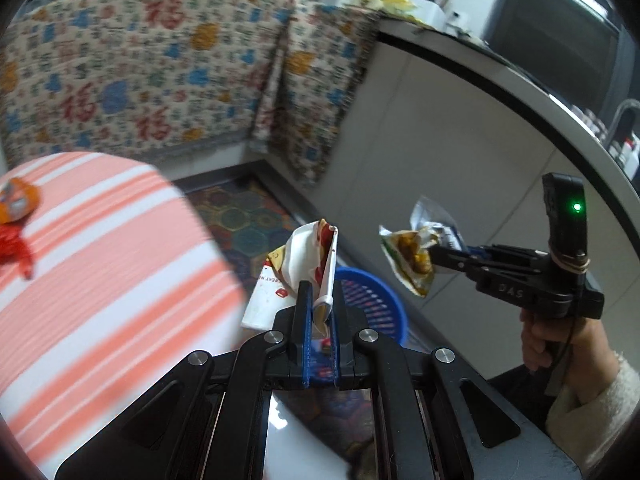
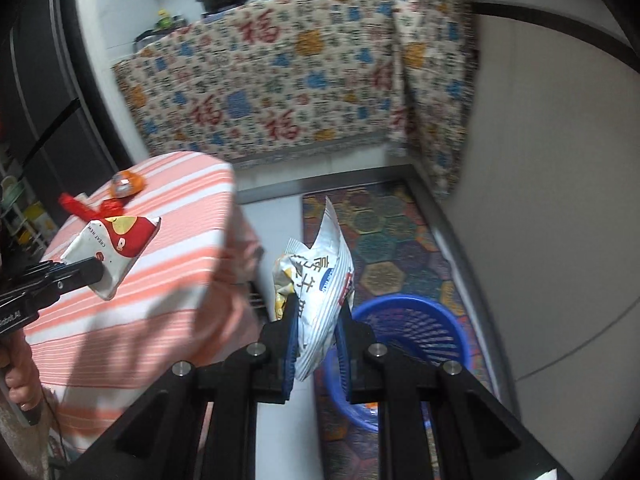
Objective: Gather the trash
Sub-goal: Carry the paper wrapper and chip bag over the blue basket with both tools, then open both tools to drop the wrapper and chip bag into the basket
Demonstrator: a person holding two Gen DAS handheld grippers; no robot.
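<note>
In the left wrist view, the left gripper (image 1: 318, 316) is clenching a white-and-red wrapper (image 1: 308, 268) above the blue basket (image 1: 376, 300) on the floor, while the right gripper (image 1: 434, 258), held in a hand (image 1: 560, 340), is pinching a crumpled snack bag (image 1: 412, 252) just beside it. In the right wrist view, the right gripper (image 2: 316, 320) is gripping the snack bag (image 2: 320, 280) over the basket (image 2: 412, 328), and the left gripper (image 2: 96, 270) is holding the wrapper (image 2: 116, 246) in front of the striped table (image 2: 140, 320).
</note>
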